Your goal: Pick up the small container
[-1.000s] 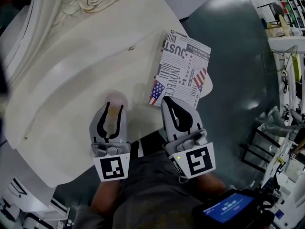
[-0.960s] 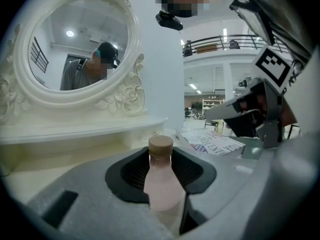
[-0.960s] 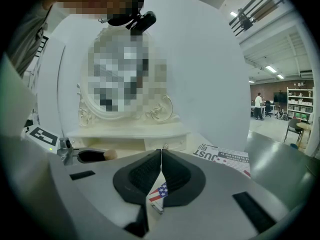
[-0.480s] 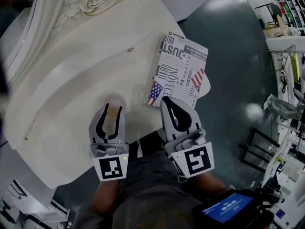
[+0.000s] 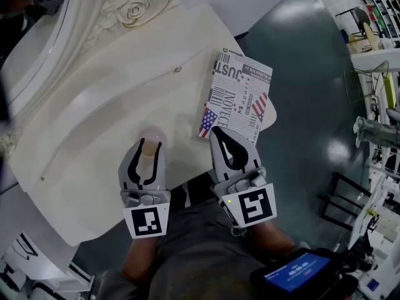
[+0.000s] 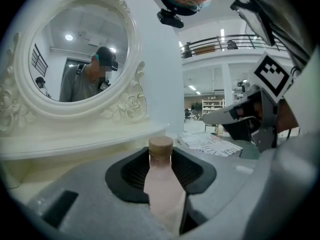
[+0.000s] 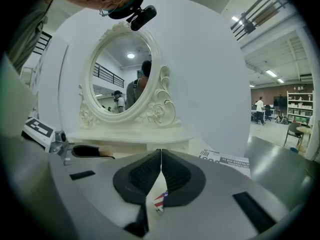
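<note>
Cream vanity table [image 5: 94, 105] with the carved oval mirror [image 6: 75, 59] at the back fills most of the head view, and there's dark glossy floor [image 5: 312, 74] off to the right. You've got both grippers side by side right in front of your body, pointing away from you over the table's front edge and tipped a bit downward, marker cubes facing up.

Your left gripper [image 5: 149, 147] has its jaws partway apart and clamped on the small container [image 6: 161, 179]. It's a pale pink bottle with a tan cap, standing upright between the pads with the cap poking out past the jaw tips. Can't tell if its base is touching the tabletop or not.

Your right gripper [image 5: 217, 131] has its jaws pressed together with nothing in them. Its tip sits over the near corner of the newspaper-print packet [image 5: 240, 95], the one with little flags on it, which lies flat and overhangs the table's right edge.
</note>
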Available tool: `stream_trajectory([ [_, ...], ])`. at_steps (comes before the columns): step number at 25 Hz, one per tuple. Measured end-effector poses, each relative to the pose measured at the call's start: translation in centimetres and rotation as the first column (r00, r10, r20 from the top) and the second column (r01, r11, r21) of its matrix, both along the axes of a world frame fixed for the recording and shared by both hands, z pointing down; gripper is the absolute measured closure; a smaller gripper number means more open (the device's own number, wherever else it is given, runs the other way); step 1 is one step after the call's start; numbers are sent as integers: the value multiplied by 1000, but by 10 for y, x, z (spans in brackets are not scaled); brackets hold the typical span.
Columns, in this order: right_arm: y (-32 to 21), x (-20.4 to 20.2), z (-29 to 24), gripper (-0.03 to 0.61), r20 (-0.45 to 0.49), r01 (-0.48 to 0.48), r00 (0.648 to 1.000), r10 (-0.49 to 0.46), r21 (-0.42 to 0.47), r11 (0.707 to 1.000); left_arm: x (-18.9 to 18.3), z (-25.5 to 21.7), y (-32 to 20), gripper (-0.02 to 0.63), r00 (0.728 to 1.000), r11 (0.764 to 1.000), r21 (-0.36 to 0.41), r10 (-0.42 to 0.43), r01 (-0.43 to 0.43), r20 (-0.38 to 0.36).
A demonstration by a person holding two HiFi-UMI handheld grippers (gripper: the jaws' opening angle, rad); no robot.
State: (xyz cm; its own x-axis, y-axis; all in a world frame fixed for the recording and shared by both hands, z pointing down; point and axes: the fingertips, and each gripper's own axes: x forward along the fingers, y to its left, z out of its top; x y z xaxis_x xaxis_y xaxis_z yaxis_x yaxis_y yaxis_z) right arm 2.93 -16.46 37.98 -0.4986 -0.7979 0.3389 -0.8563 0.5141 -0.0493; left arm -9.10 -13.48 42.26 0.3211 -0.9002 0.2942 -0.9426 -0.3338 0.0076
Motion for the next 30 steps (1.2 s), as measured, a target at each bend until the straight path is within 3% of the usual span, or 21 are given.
stream_trajectory([
  [11, 10, -13, -37, 565, 25, 2, 1000, -4, 88, 996, -15, -44, 9, 468, 1000, 997, 77, -7, 7, 2],
  [18, 19, -17, -65, 565, 37, -7, 999, 1, 151, 988, -22, -84, 19, 468, 999, 995, 100, -20, 24, -44],
  [24, 33, -21, -91, 565, 39, -15, 999, 8, 200, 980, -32, -137, 27, 468, 998, 984, 176, -22, 31, -56],
  [30, 31, -20, -98, 565, 34, -24, 999, 17, 232, 972, -37, -157, 23, 468, 997, 980, 195, -16, 29, -70],
])
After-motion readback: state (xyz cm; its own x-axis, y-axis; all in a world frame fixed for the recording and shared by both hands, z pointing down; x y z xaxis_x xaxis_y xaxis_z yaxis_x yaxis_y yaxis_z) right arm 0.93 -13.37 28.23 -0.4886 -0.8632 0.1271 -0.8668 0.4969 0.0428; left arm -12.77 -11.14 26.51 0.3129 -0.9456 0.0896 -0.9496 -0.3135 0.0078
